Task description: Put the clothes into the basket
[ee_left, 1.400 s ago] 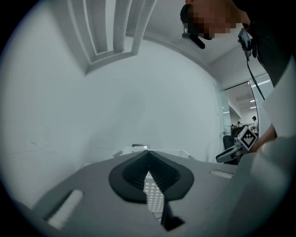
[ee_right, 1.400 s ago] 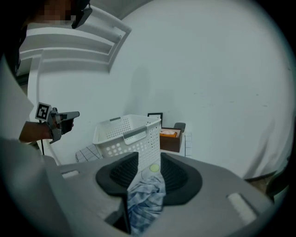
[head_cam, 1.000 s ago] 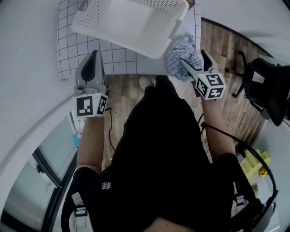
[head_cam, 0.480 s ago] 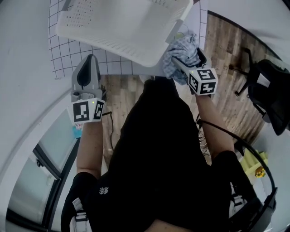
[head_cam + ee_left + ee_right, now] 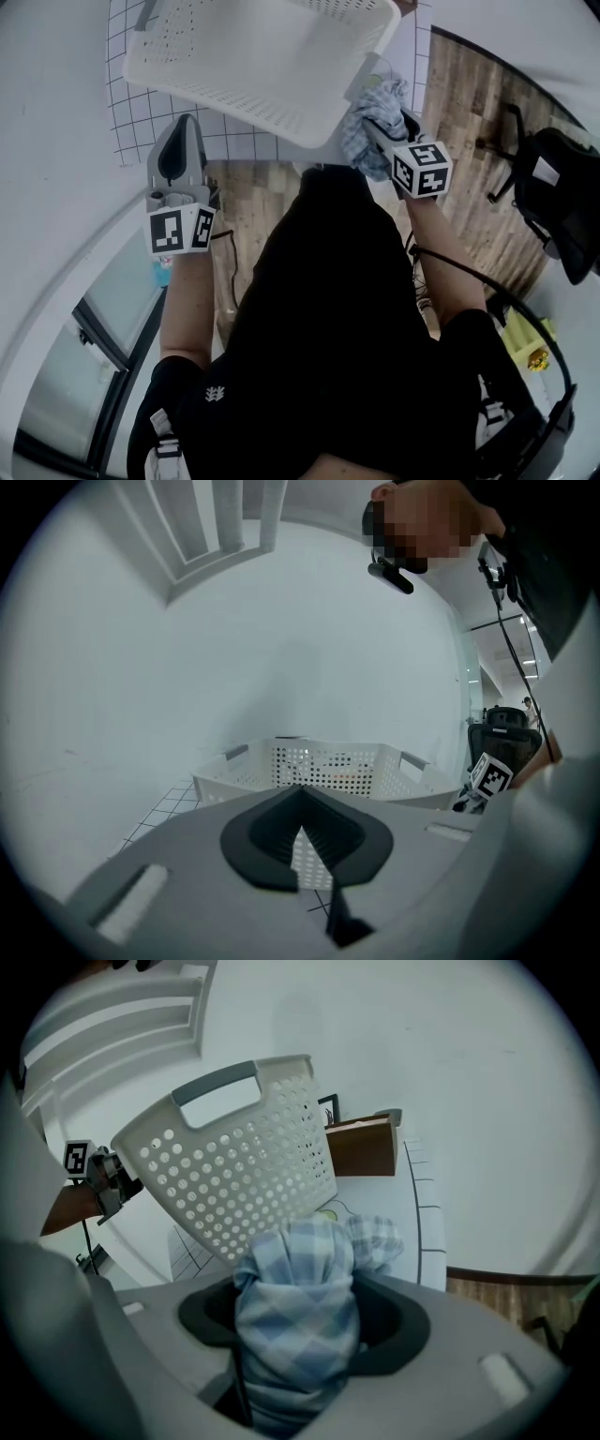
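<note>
Beside basket (image 5: pixel 272 56) corner: right gripper (image 5: pixel 392 133), jaws just closing, clamps blue checked cloth (image 5: pixel 367 131); left gripper (image 5: pixel 182 131) closed, empty.

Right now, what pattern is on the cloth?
Light blue and white checks. The cloth shows best in the right gripper view.

White wall (image 5: pixel 234 667), wood floor (image 5: pixel 461 103) (office chair (image 5: pixel 553 202) nearby).

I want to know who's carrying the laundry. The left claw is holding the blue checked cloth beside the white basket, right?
Wrong claw. The right claw is holding the blue checked cloth beside the white basket, its jaws having just closed in on it; the right gripper view shows this. The left claw is empty.
</note>
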